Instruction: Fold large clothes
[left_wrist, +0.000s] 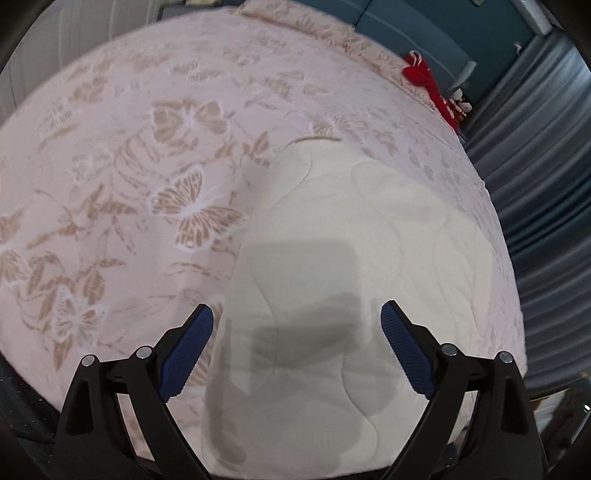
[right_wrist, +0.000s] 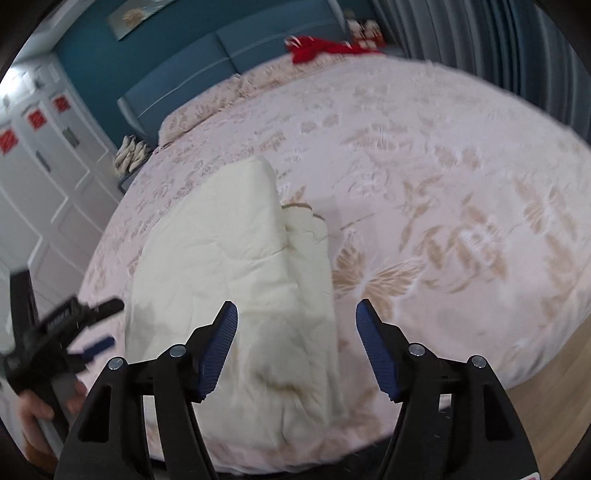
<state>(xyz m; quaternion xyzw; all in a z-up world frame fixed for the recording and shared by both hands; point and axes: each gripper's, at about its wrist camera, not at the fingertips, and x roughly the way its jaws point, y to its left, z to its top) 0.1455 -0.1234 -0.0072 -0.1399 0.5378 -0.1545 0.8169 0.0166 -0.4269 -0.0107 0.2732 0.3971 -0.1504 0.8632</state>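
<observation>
A cream quilted cloth (left_wrist: 332, 266) lies folded into a long, thick bundle on a bed, filling the lower centre of the left wrist view and reaching up to mid-frame. In the right wrist view the same cloth (right_wrist: 229, 266) sits left of centre, a narrower folded layer along its right side showing thin tan marks.

The left gripper (left_wrist: 297, 334) hovers over the cloth's near end, its blue-padded fingers (left_wrist: 186, 356) spread wide and holding nothing; its shadow falls on the fabric. The right gripper (right_wrist: 296, 334) is likewise wide open and empty, above the cloth's lower right edge. The left gripper (right_wrist: 62, 332) also shows blurred at the lower left of the right view — gripped by a hand (right_wrist: 35, 413).

The bed cover (left_wrist: 129, 166) is pale pink with tan butterflies and leaves. A red garment (left_wrist: 424, 77) lies at the upper right, beside a teal headboard (right_wrist: 236, 55). Grey curtains (left_wrist: 535, 166) run down the right edge. White wardrobe doors (right_wrist: 44, 166) fill the left of the right view, and wood floor (right_wrist: 546, 402) shows at lower right.
</observation>
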